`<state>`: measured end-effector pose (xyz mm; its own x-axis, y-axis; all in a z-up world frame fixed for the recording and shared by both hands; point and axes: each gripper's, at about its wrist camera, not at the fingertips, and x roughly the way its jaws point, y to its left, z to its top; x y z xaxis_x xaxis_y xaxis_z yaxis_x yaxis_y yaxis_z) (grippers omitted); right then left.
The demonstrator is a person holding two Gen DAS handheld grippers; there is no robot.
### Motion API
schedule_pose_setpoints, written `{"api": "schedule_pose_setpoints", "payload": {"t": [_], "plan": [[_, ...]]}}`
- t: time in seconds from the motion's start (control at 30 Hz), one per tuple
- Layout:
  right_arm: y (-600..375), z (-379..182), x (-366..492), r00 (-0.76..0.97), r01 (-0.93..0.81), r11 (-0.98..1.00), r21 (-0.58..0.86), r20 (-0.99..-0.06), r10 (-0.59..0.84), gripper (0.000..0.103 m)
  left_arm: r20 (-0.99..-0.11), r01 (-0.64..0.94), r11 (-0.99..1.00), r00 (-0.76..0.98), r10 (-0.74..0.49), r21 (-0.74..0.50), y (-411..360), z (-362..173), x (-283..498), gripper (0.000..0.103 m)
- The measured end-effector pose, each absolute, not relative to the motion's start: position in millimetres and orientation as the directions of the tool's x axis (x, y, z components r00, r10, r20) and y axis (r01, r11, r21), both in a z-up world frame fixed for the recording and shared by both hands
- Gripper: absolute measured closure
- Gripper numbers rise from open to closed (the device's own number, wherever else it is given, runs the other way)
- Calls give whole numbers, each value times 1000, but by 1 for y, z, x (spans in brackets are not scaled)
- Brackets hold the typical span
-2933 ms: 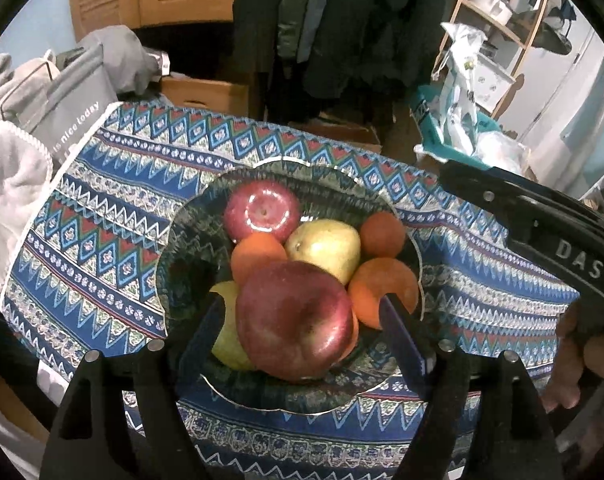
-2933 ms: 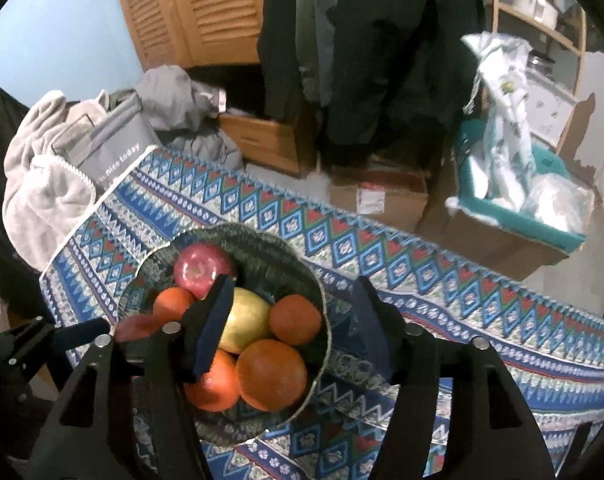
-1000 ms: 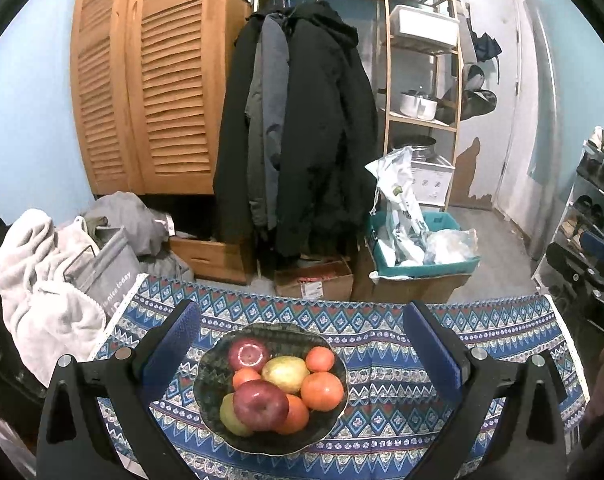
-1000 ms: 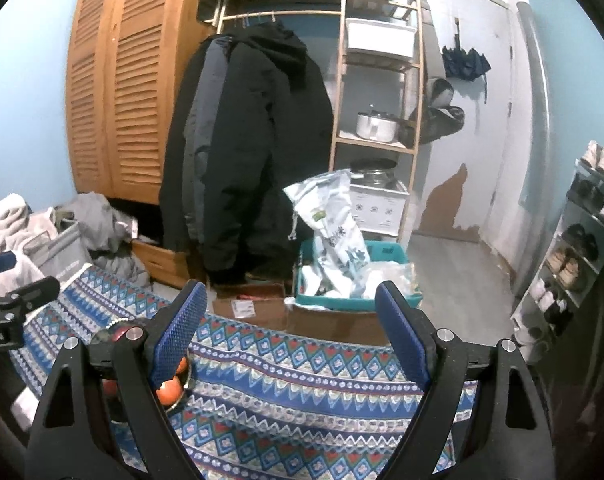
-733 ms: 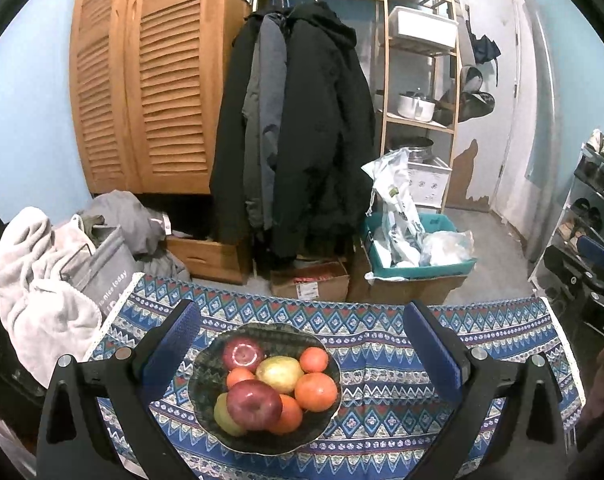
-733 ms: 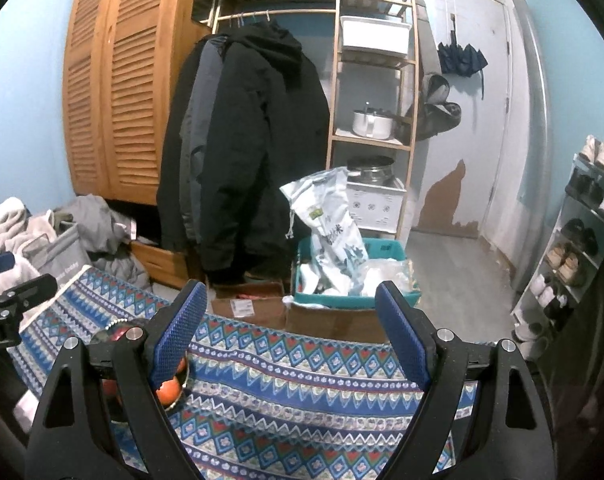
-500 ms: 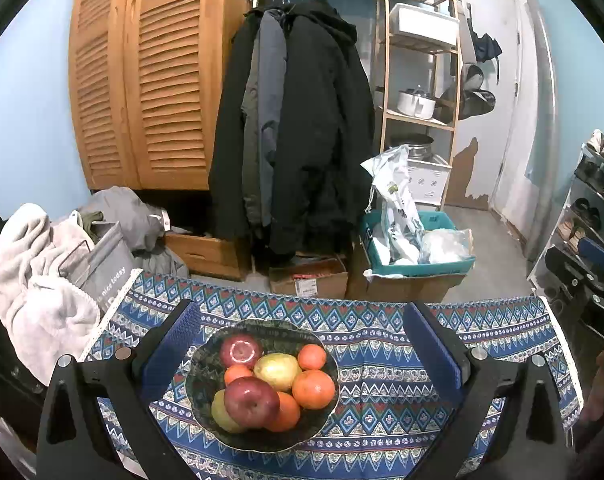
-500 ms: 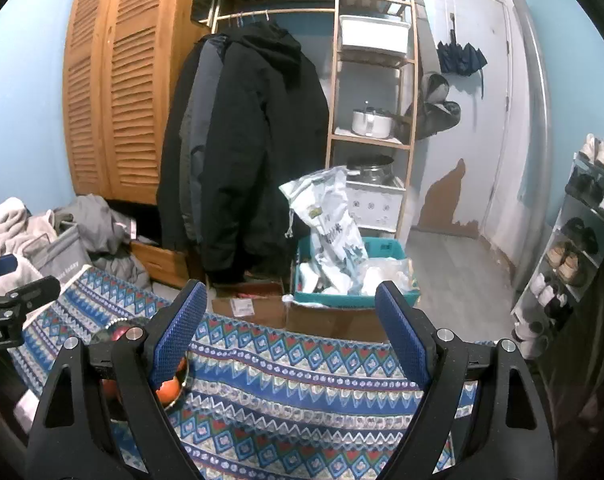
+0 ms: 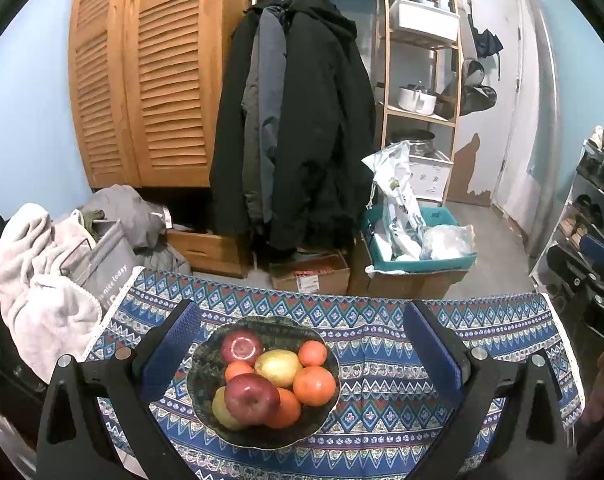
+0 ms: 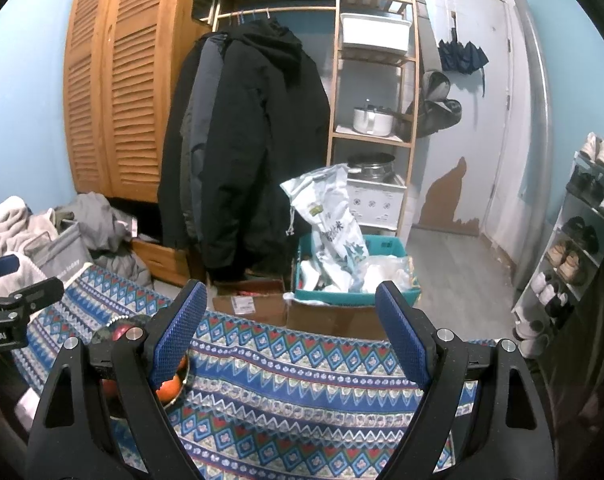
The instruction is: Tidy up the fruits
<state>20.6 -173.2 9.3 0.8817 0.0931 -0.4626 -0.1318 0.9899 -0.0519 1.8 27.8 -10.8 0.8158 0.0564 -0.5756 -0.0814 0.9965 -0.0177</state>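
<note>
A dark patterned bowl (image 9: 200, 356) sits on the blue patterned tablecloth (image 9: 382, 364). It holds two red apples (image 9: 252, 398), a yellow fruit (image 9: 279, 367), a greenish one (image 9: 221, 410) and several oranges (image 9: 314, 386). My left gripper (image 9: 301, 312) hangs back above the bowl, open and empty. Further right over the cloth, my right gripper (image 10: 290, 292) is also open and empty. In the right wrist view its left finger hides most of the bowl (image 10: 110, 328), and only one orange (image 10: 168, 388) peeks out.
Beyond the table's far edge stand cardboard boxes (image 9: 308, 276) and a teal bin (image 10: 386, 248) of bags. Dark coats (image 9: 294, 140) hang behind. A grey bag and towel (image 9: 42, 280) lie at the left end. A shoe rack (image 10: 582, 240) stands at the right.
About three seconds ago both grippers were close over the bowl, the left one's fingers around the front red apple. Both have since drawn back and stand wide open. In the last second nothing moved.
</note>
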Motion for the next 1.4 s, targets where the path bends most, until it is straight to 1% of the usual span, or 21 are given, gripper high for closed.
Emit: {"api": "schedule_pose_setpoints", "payload": {"t": [0.87, 1.1, 1.4], "plan": [[-172, 9, 19, 882, -132, 990, -58, -463, 91, 18, -581, -91, 996, 811, 65, -17, 28, -10, 0, 1], [-172, 9, 19, 881, -132, 990, -59, -464, 90, 18, -582, -106, 994, 808, 92, 9, 25, -10, -2, 1], [-172, 10, 19, 881, -131, 990, -58, -464, 90, 18, -591, -101, 995, 802, 91, 16, 23, -10, -1, 1]]}}
